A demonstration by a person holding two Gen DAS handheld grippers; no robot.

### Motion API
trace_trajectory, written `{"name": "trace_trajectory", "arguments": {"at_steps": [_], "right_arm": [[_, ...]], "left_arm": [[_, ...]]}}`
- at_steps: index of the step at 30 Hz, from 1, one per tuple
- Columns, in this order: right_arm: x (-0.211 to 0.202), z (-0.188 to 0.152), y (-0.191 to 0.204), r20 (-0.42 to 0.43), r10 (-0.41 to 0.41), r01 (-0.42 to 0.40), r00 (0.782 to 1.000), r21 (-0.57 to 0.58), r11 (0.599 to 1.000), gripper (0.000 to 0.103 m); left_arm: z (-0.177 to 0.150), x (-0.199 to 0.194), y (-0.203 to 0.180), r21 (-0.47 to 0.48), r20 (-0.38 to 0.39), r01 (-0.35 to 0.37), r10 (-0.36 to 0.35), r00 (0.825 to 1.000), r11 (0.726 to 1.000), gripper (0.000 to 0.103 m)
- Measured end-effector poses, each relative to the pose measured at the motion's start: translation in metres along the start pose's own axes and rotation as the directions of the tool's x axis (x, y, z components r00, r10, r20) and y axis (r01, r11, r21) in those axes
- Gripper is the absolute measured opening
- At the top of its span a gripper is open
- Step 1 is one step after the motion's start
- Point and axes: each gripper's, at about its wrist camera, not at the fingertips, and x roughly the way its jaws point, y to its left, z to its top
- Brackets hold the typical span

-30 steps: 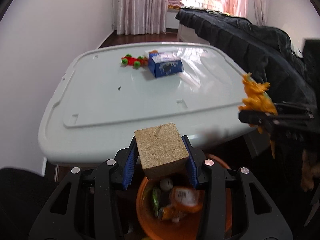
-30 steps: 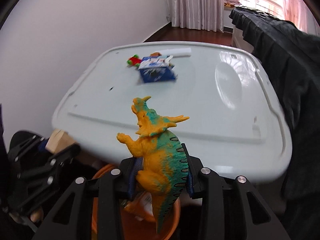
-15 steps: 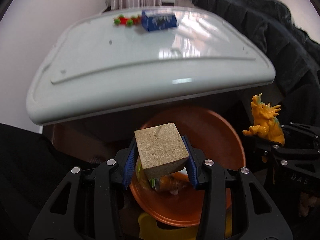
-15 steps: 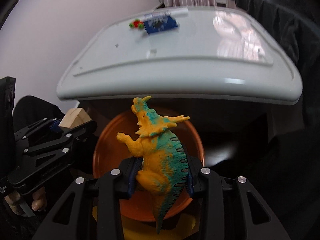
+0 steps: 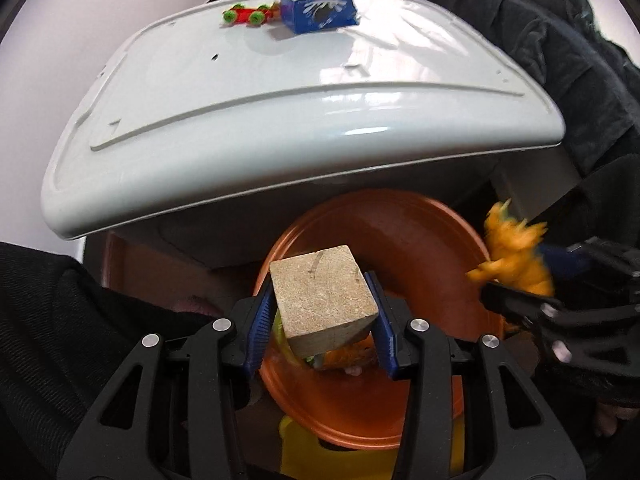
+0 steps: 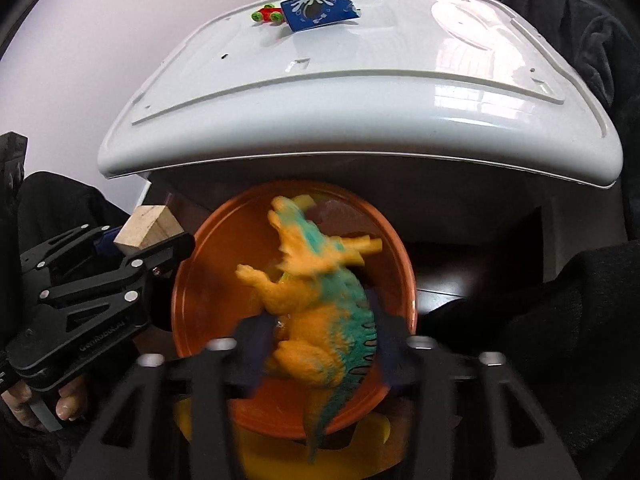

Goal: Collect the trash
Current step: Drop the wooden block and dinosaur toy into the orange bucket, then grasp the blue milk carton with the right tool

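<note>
Our left hand-held gripper (image 5: 320, 330) has just been easing open around the wooden block (image 5: 323, 300) above the orange bin (image 5: 404, 240); our right hand-held gripper (image 6: 316, 344), jaws just spreading, frees the toy dinosaur (image 6: 320, 300). Either could glance off the rim and miss.
</note>
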Motion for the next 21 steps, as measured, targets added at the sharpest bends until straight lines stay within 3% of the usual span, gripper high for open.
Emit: {"name": "trace_trajectory", "arguments": {"at_steps": [4,12,16,19,21], "right_arm": [[-0.009,0.0,-0.003,0.032,-0.003,0.002,0.999,0.019,1.0,0.07],[-0.017,0.007,-0.01,0.057,0.013,-0.016,0.998,0.044,0.999,0.07],[-0.022,0.034,-0.008,0.104,0.0,-0.001,0.995,0.011,1.0,0.07],[-0.024,0.065,-0.002,0.147,-0.005,0.009,0.989,-0.023,1.0,0.071],[-0.023,0.091,0.002,0.172,0.019,-0.014,0.985,-0.03,0.999,0.072]], "left_arm": [[0.002,0.0,0.003,-0.012,-0.004,-0.003,0.003,1.0,1.0,0.061],[0.003,-0.004,0.004,-0.018,0.01,-0.006,0.006,1.0,1.0,0.062],[0.009,-0.018,0.01,-0.022,0.073,0.004,-0.003,0.997,1.0,0.062],[0.02,-0.029,0.017,-0.03,0.131,0.004,0.0,0.991,1.0,0.073],[0.032,-0.035,0.024,-0.044,0.17,-0.011,0.018,0.985,0.999,0.073]]}}
